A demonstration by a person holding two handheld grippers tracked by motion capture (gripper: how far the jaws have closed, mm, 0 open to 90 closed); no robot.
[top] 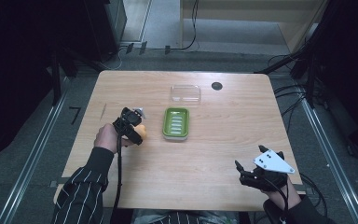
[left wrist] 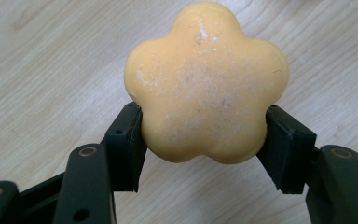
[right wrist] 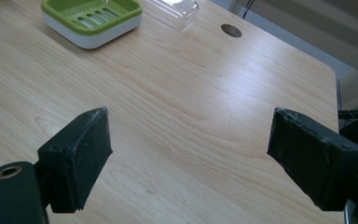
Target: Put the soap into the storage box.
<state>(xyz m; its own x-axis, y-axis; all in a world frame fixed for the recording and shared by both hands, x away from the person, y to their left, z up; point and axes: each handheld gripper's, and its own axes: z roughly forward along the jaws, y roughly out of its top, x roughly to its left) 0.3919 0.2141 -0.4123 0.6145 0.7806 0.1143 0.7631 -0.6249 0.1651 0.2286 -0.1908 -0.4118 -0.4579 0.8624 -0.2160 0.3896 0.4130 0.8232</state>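
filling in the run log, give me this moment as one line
left gripper: shut on orange flower-shaped soap | right gripper: open, nothing held | green soap dish: no soap in it | clear lid: off, behind dish

We see a pale wooden table [top: 223,154] with rounded corners. Near its middle rests a green soap dish [top: 176,123] on a white base; a clear plastic lid [top: 185,93] lies just beyond it, toward the far edge, beside a round cable hole [top: 216,86].

Left gripper [top: 137,133] holds an orange soap [top: 140,131] just left of the green soap dish [top: 176,122]
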